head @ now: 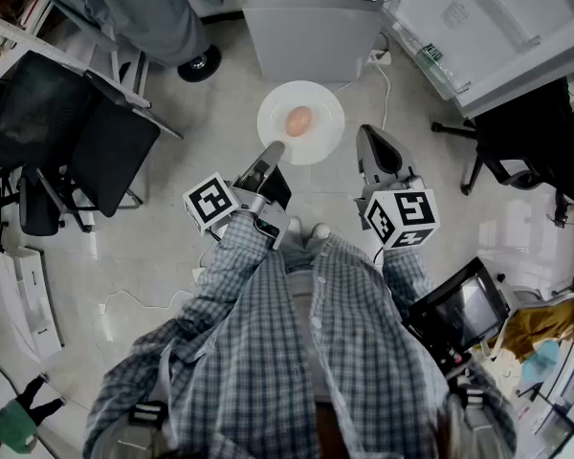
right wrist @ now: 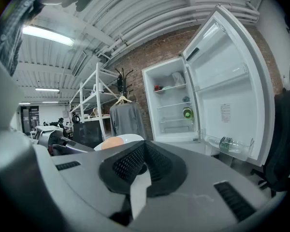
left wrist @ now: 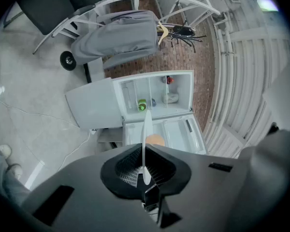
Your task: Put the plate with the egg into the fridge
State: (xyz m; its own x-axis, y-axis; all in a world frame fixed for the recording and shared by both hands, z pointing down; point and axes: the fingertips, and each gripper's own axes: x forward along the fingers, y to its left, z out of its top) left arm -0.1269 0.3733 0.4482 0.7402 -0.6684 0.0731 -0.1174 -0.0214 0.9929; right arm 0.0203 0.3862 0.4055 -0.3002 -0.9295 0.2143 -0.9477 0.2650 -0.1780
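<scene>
egg [head: 298,120] on plate [head: 326,103] | plate clamped between left gripper [head: 272,151] and right gripper [head: 364,142] | fridge [head: 311,29] ahead, door [head: 478,27] swung right

I can read no print from here: the sticker [right wrist: 225,113] on the fridge door [right wrist: 232,71] and the bottle label [right wrist: 225,143] are too small.

1. Load: plate [head: 301,122], clamped at its rim by the left gripper [head: 273,151] and right gripper [head: 364,137].
2. Fridge [right wrist: 171,105]: door [right wrist: 227,95] stands wide open at right, and the compartment front is unobstructed.
3. Shelves: white bag [right wrist: 177,78] and red item [right wrist: 157,87] sit on top, and a green can [right wrist: 187,113] sits lower. There is room left of the can.
4. Door rack: holds a bottle [right wrist: 229,144].
5. Floor [head: 220,151] ahead: bare except for a white cable [head: 386,82].
6. Flanks: left chair [head: 77,132], right chair [head: 526,142], hanging garment [right wrist: 127,120].
</scene>
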